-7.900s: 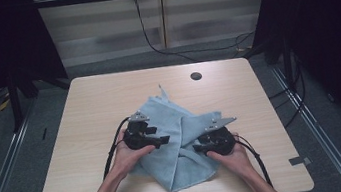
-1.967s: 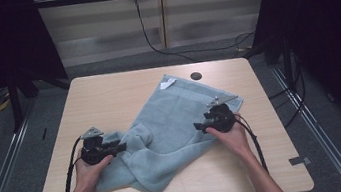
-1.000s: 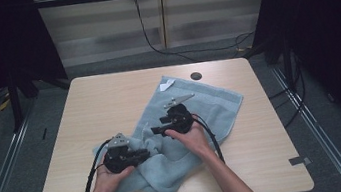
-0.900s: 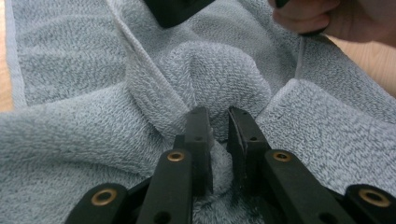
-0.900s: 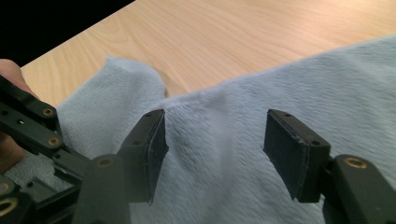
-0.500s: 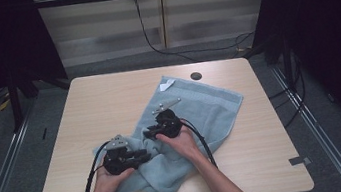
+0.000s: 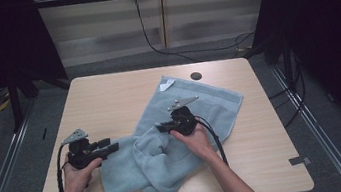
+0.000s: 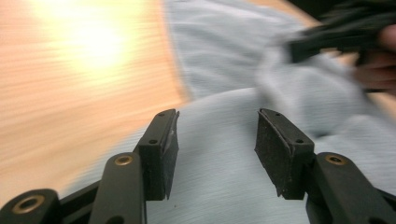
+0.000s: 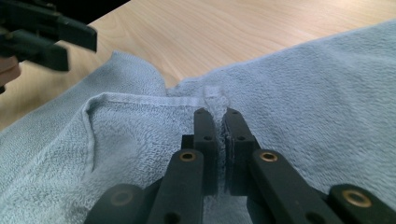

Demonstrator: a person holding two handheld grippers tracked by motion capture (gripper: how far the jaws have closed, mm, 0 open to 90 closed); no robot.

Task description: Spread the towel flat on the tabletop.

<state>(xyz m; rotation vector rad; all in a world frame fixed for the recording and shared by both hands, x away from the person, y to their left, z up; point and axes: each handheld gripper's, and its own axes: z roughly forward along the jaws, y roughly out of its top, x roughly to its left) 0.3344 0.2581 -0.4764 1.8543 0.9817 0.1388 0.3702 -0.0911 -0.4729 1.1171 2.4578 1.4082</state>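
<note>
While both forearms reach in from the 6 o'clock edge of the high view, a light blue towel (image 7: 180,140) lies crumpled across the middle of the wooden table (image 7: 108,99), running from a bunched heap at about 7 o'clock up to a flatter stretch toward 1 o'clock. A white label (image 7: 167,84) shows at its far corner, near a dark round hole (image 7: 196,76) in the tabletop.

The left hand (image 7: 75,172) wraps around the left gripper (image 7: 110,147) at the towel's 9 o'clock edge, wrist low, jaws pointing toward 3 o'clock. In the left gripper view the two pads (image 8: 169,154) stand wide apart with blue cloth lying between and beneath them, gripping nothing; that picture is motion-blurred.

The right hand (image 7: 192,138) rests over the towel's centre, forearm angled in from 5 o'clock, and holds the right gripper (image 7: 161,126) pointing toward 9 o'clock, a grey plate on top of it. In the right gripper view its jaws are pinched together on a fold of the towel close to a hemmed edge (image 9: 140,99), with the cloth bunched up around them.
</note>
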